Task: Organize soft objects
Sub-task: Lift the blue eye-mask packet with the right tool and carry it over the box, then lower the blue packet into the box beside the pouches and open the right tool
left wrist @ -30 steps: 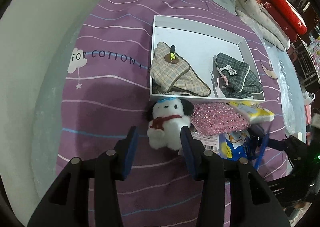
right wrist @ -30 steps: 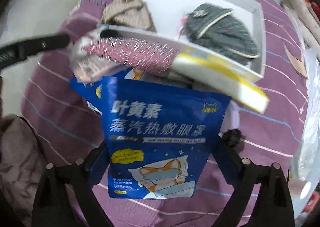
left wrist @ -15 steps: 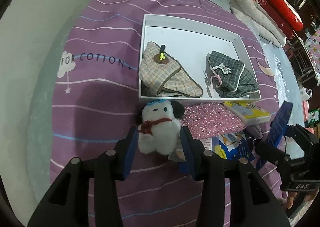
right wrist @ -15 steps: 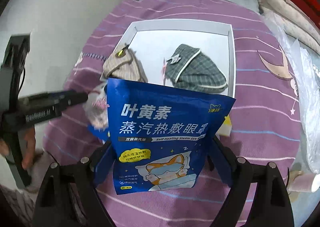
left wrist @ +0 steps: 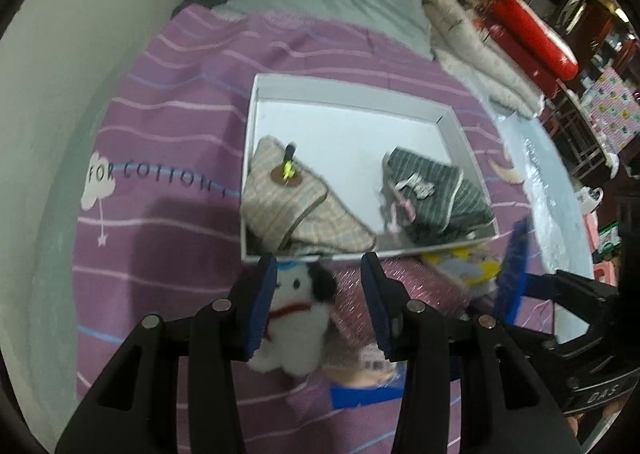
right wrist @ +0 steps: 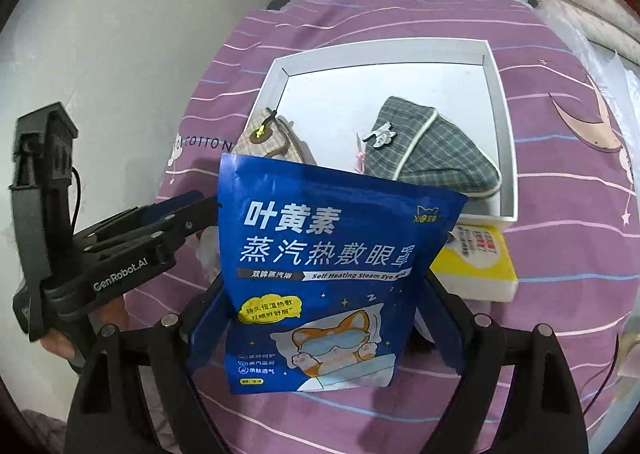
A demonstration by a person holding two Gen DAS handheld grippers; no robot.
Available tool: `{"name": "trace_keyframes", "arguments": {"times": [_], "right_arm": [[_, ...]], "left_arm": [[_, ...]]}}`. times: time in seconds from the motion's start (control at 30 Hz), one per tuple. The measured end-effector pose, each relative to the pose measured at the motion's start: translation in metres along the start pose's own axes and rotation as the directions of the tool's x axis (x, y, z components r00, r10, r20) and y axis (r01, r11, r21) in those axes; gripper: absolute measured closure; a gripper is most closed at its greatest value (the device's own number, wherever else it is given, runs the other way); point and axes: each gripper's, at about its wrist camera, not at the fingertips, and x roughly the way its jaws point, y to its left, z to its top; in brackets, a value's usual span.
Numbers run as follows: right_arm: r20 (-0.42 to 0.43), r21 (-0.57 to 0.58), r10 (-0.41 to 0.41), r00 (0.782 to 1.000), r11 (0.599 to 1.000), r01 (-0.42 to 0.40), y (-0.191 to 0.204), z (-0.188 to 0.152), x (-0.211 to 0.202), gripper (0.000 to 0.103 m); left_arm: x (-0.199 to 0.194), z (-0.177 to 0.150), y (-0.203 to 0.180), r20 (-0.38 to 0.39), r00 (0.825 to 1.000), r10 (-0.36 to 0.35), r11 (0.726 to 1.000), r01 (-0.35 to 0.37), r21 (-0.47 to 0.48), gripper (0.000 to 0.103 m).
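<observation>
The blue eye mask pouch (right wrist: 320,278) was held up off the bed, pinched between the two fingers of the right gripper (right wrist: 320,318). Its top edge hid the near wall of the white box (right wrist: 502,101). Inside the box lay a beige checked pouch (left wrist: 296,209) on the left and a green checked pouch (left wrist: 436,193) on the right, with bare white floor between and behind them. A yellow sponge pack (right wrist: 474,266) sat just outside the box's near edge. The left gripper (left wrist: 320,306) was spread wide around the white plush dog (left wrist: 294,318), with one finger touching the dog's side. The dog lay on the purple striped bedspread (left wrist: 160,133), right by the box's near wall and beside a pink sparkly cloth (left wrist: 400,286)
</observation>
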Motion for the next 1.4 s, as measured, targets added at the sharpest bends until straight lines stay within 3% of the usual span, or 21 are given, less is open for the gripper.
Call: {"name": "trace_keyframes", "arguments": {"times": [0.2,0.37,0.77,0.9,1.07,1.23,1.33,1.4], "right_arm": [[0.008,0.018,0.016,1.000,1.000,-0.016,0.007,0.018,0.006,0.015],[0.010,0.061,-0.010,1.000,0.998,0.009,0.006,0.035,0.007,0.018],[0.014,0.041,-0.104,0.994,0.994,0.104,0.012,0.098,0.018,0.018],[0.037,0.082,-0.117,0.992,0.990,0.114,0.010,0.129,0.036,0.018],[0.045,0.087,-0.157,0.987,0.984,0.153,0.013,0.152,0.068,0.018],[0.120,0.075,-0.315,0.941,0.948,0.308,0.018,0.166,0.097,0.017],[0.065,0.005,-0.368,0.927,0.930,0.369,0.026,0.165,0.119,0.017],[-0.019,-0.045,-0.326,0.945,0.945,0.325,0.030,0.161,0.136,0.016]], "left_arm": [[-0.001,0.007,0.006,0.094,0.995,-0.018,1.000,0.019,-0.012,0.058],[0.008,0.010,0.014,0.109,0.994,-0.027,0.999,0.031,-0.039,0.058],[0.017,0.016,0.017,0.146,0.986,-0.077,0.996,0.083,-0.038,0.058],[0.015,0.015,0.029,0.160,0.982,-0.099,0.991,0.111,-0.069,0.058],[0.009,0.013,0.046,0.213,0.964,-0.157,0.976,0.184,-0.115,0.058],[0.008,0.013,0.057,0.236,0.950,-0.204,0.959,0.242,-0.146,0.058],[0.010,0.012,0.057,0.230,0.947,-0.223,0.953,0.261,-0.154,0.058],[0.012,0.013,0.057,0.218,0.952,-0.213,0.956,0.249,-0.153,0.058]]}}
